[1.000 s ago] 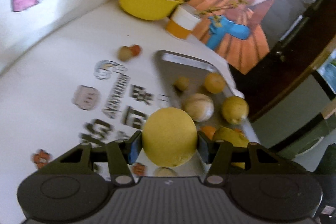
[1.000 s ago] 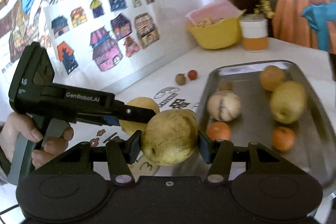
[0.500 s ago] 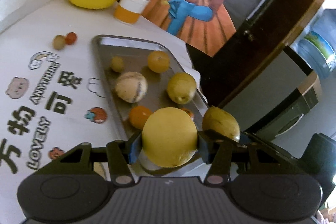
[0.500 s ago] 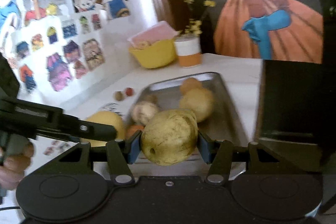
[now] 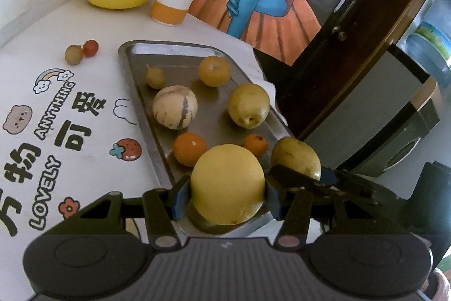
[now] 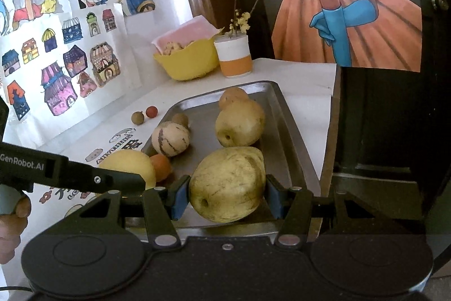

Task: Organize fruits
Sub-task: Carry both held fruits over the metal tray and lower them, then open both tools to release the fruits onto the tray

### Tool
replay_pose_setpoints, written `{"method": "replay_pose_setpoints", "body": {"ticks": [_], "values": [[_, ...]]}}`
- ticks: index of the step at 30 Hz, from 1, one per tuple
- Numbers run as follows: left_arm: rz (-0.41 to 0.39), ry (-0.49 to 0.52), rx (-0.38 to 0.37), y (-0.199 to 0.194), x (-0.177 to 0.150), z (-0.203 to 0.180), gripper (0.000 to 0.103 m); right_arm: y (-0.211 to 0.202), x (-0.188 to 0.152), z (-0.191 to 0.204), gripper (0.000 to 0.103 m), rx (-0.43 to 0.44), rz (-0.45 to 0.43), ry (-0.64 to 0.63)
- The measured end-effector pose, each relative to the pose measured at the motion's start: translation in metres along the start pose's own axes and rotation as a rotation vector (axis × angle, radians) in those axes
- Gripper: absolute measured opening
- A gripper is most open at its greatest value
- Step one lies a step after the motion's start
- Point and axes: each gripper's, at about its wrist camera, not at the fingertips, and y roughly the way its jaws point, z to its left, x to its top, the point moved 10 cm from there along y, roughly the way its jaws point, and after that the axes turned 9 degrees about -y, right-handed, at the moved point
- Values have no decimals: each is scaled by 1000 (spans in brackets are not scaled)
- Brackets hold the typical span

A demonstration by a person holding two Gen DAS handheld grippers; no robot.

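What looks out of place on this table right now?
Two small round fruits, one greenish and one red, lie on the white tablecloth to the left of the metal tray, apart from the fruit gathered in it. Nothing looks spilled or damaged.
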Motion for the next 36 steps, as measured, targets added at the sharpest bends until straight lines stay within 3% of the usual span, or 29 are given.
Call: {"method": "replay_pose_setpoints", "body": {"ticks": [25, 33, 36], "values": [[13, 15, -20, 1, -10, -1, 60, 0, -4, 1, 58, -31, 8, -7], [-47, 38, -36, -24, -8, -7, 73, -23, 6, 6, 67, -62, -35, -36], [-85, 48, -32, -38, -9, -7, 87, -37, 9, 8, 77, -82, -58, -50]]}}
